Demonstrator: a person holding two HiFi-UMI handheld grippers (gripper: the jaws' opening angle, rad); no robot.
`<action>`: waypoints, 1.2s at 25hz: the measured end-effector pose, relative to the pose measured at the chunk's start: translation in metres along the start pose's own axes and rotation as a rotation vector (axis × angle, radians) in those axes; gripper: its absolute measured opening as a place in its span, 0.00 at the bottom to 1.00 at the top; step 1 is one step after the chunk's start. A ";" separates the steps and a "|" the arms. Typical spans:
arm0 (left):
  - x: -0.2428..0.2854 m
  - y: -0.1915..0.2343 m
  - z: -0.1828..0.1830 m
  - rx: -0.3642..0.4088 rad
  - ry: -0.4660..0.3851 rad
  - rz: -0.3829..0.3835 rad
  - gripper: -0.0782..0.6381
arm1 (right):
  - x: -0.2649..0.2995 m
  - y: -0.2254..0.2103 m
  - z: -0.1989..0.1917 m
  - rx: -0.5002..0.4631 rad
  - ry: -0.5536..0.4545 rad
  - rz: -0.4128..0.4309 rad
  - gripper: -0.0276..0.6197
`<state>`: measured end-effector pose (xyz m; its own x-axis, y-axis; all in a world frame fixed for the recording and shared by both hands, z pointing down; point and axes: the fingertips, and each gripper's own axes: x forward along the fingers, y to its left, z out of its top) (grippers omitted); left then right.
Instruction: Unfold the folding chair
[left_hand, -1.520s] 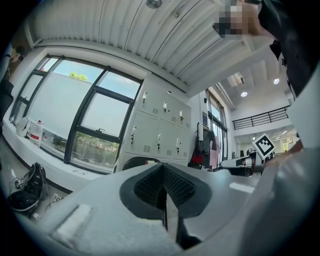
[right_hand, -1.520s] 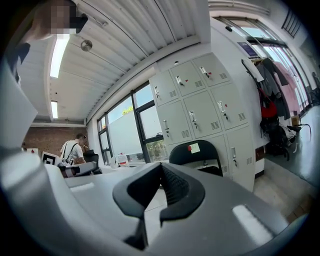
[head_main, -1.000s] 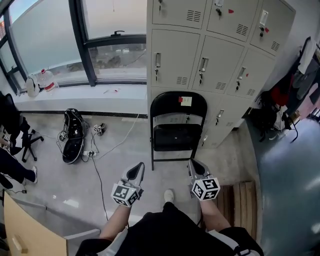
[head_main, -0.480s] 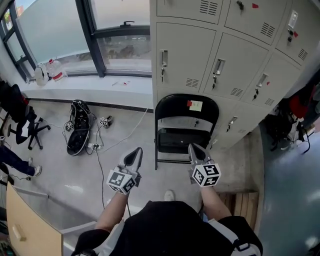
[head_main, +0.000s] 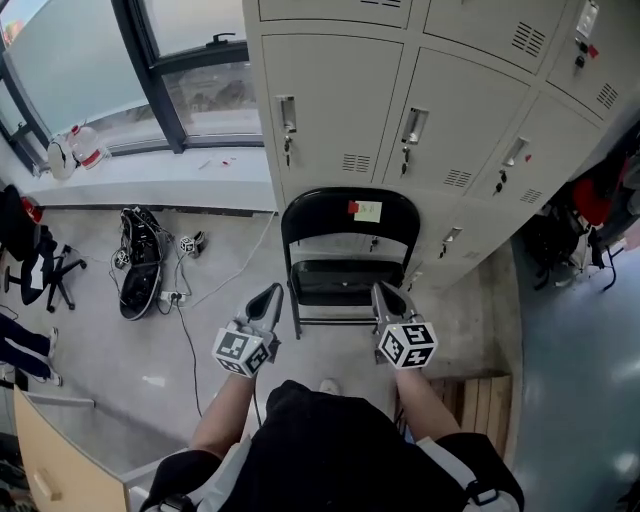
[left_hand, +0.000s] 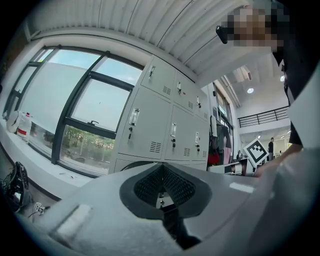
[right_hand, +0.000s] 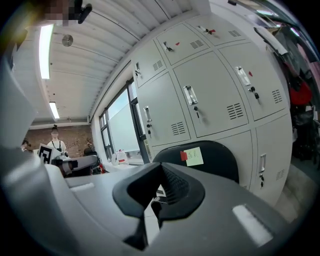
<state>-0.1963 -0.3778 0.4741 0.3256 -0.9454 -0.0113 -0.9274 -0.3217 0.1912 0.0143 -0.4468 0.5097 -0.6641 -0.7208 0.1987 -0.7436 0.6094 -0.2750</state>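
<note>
Head view | left gripper (head_main: 269, 293) closed, empty | right gripper (head_main: 383, 292) closed, empty | folding chair (head_main: 346, 212) at 12 o'clock, by lockers (head_main: 340, 110)

Black folding chair (head_main: 345, 283) stands upright on the floor (head_main: 450, 320), backed against the foot of the grey lockers (head_main: 340, 110) — rounded backrest (head_main: 320, 212) on top, a yellow note (head_main: 369, 211) and a red tag (head_main: 353, 207) stuck to it, dark seat pad (head_main: 375, 280) showing below — thin legs planted.
</note>
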 end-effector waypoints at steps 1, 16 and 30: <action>0.005 0.000 -0.001 0.000 0.007 -0.007 0.11 | 0.001 -0.003 -0.002 0.012 0.005 -0.004 0.05; 0.117 0.058 0.009 0.058 0.095 -0.176 0.11 | 0.057 -0.033 0.008 0.109 0.021 -0.132 0.05; 0.208 0.124 -0.020 0.158 0.273 -0.283 0.22 | 0.122 -0.036 0.008 0.149 0.026 -0.208 0.05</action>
<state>-0.2401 -0.6132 0.5155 0.5885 -0.7772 0.2230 -0.8044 -0.5905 0.0650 -0.0392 -0.5598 0.5361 -0.5009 -0.8156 0.2896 -0.8465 0.3919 -0.3604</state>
